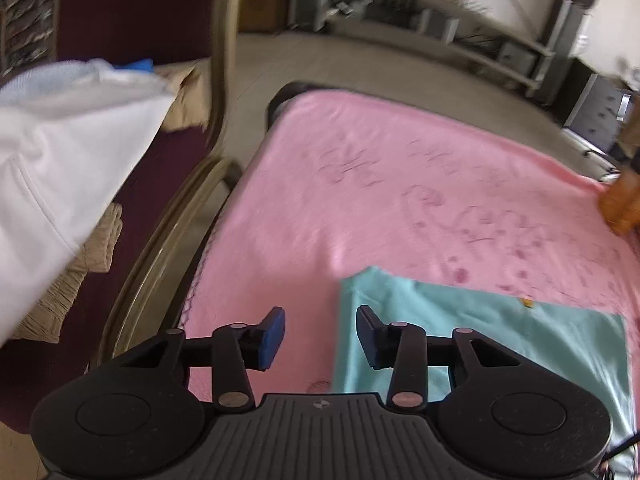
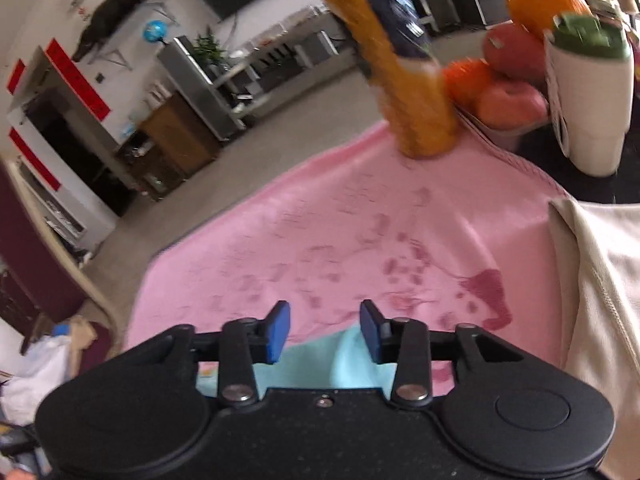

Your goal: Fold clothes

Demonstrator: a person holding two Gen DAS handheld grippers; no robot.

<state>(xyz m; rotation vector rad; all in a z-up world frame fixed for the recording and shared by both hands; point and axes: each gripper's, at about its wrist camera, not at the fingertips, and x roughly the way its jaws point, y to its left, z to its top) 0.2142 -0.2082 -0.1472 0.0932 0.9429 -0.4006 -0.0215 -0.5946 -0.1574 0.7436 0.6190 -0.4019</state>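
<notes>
At the lower right of my left wrist view, the folded turquoise garment [image 1: 480, 332] lies flat on the pink blanket [image 1: 380, 184] that covers the bench. My left gripper [image 1: 321, 334] hangs above the garment's left edge, its blue-padded fingers [image 1: 274, 330] wide apart and holding nothing. At the left of that frame, white clothes [image 1: 60, 152] are heaped on a dark maroon chair [image 1: 160, 184]. In my right wrist view, my right gripper [image 2: 325, 330] is also spread wide and empty, with a raised fold of the turquoise garment [image 2: 348, 360] low between its fingers. Top right, an orange bottle [image 2: 404, 80] stands on the blanket beside fruit [image 2: 508, 80] and a white cup [image 2: 588, 100]. A beige garment [image 2: 600, 280] lies at the right edge.
</notes>
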